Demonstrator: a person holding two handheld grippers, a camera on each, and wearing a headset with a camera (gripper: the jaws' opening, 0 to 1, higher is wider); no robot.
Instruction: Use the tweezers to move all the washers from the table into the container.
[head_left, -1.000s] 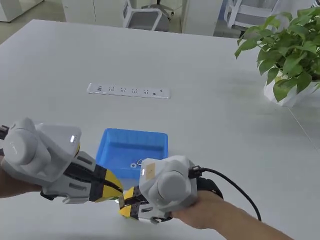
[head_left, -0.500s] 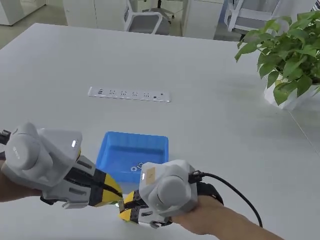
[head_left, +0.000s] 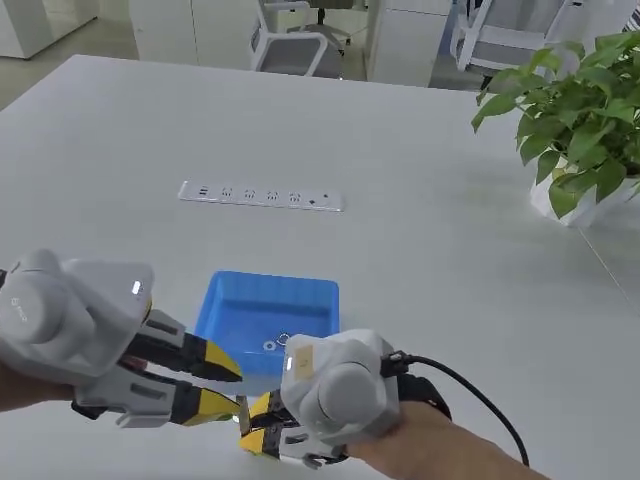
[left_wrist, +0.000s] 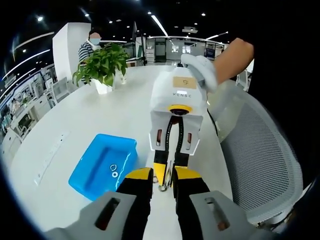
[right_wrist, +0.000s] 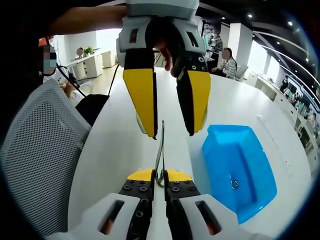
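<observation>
Tweezers stand clamped in our right gripper, tips between the spread jaws of the left gripper. Washers lie in the container, to the right gripper's right. We judge a regrip in hand; next, the left jaws must close squarely on the tips.

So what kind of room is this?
Most likely an open-plan office: a long white table with a power strip, office chairs behind it, and a potted plant.

One tweezers, one blue container, two washers, one power strip, one plant
</observation>
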